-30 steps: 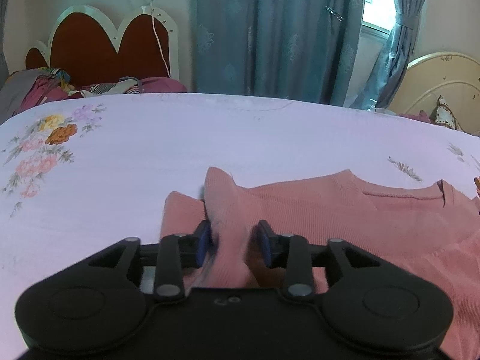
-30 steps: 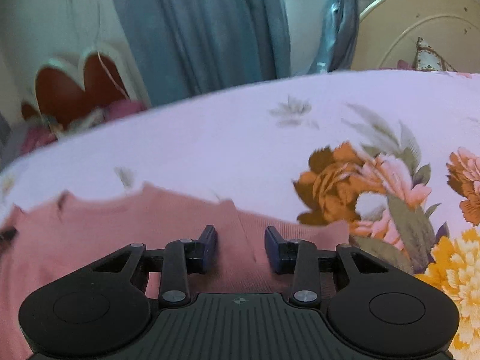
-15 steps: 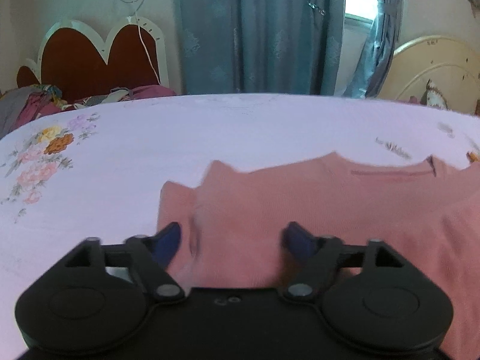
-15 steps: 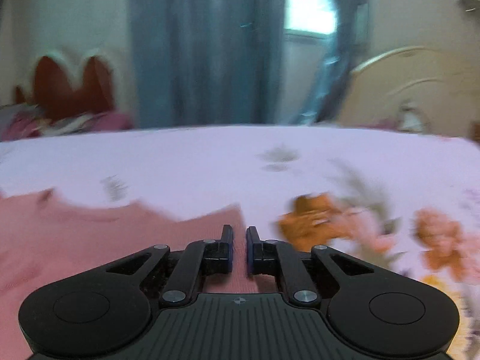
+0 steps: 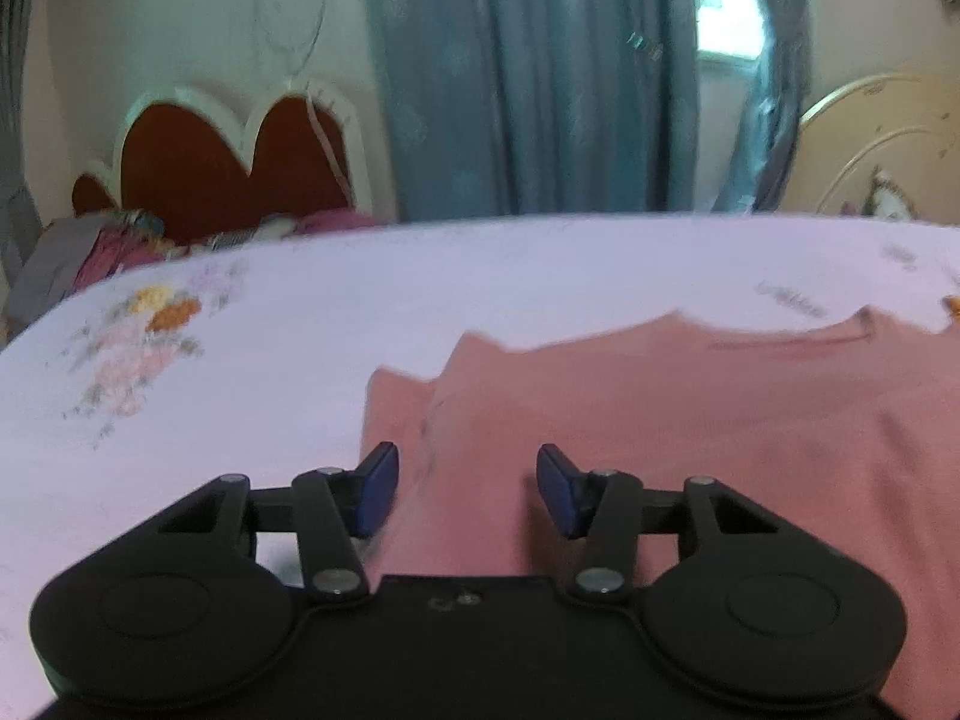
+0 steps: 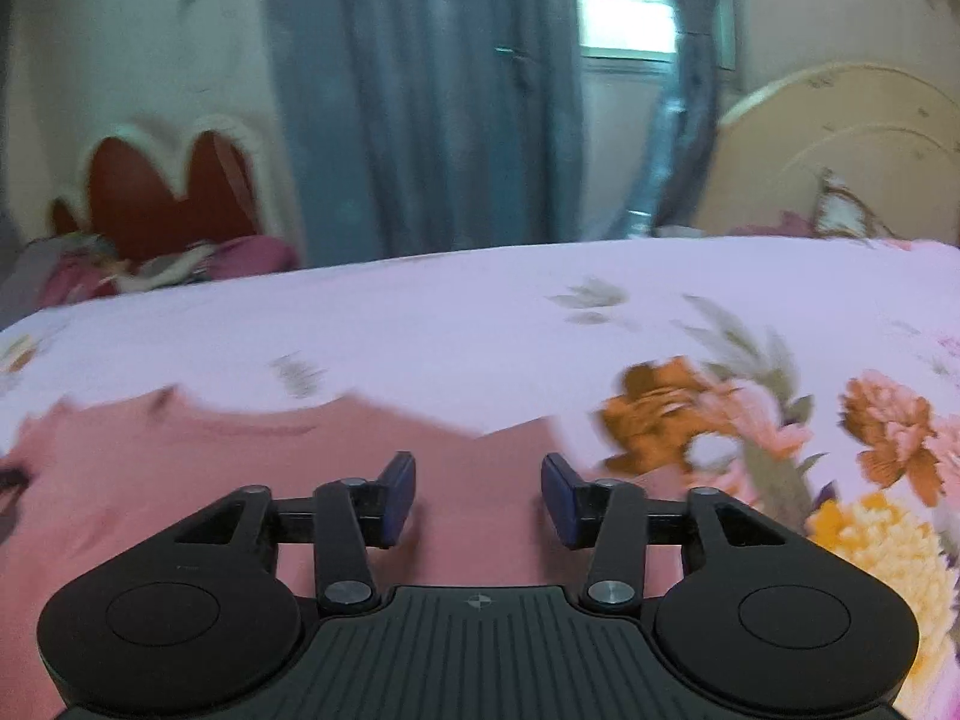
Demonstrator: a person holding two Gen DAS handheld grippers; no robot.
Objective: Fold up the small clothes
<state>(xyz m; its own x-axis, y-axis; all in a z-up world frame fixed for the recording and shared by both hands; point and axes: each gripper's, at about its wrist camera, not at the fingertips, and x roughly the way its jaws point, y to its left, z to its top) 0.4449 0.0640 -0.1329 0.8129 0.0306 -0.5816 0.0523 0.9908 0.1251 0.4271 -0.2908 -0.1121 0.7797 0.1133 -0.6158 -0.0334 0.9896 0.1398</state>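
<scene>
A pink knit top lies flat on the flowered bedsheet, its left sleeve folded in over the body. My left gripper hovers over that folded sleeve edge. Its jaws are closing, with a wide gap and no cloth pinched between the pads. In the right wrist view the same pink top fills the lower left, its right edge ending near a printed orange flower. My right gripper hangs over that edge with its jaws opening and nothing held between them.
The pale lilac sheet runs far beyond the top. A pile of clothes lies at the back left under a red heart-shaped headboard. Blue curtains hang behind, and a cream headboard stands at the back right.
The left gripper let go of the raised sleeve fold, which now lies flat; its jaws spread wide, then narrowed. The right gripper shut, then opened again and drew back from the top's edge.
</scene>
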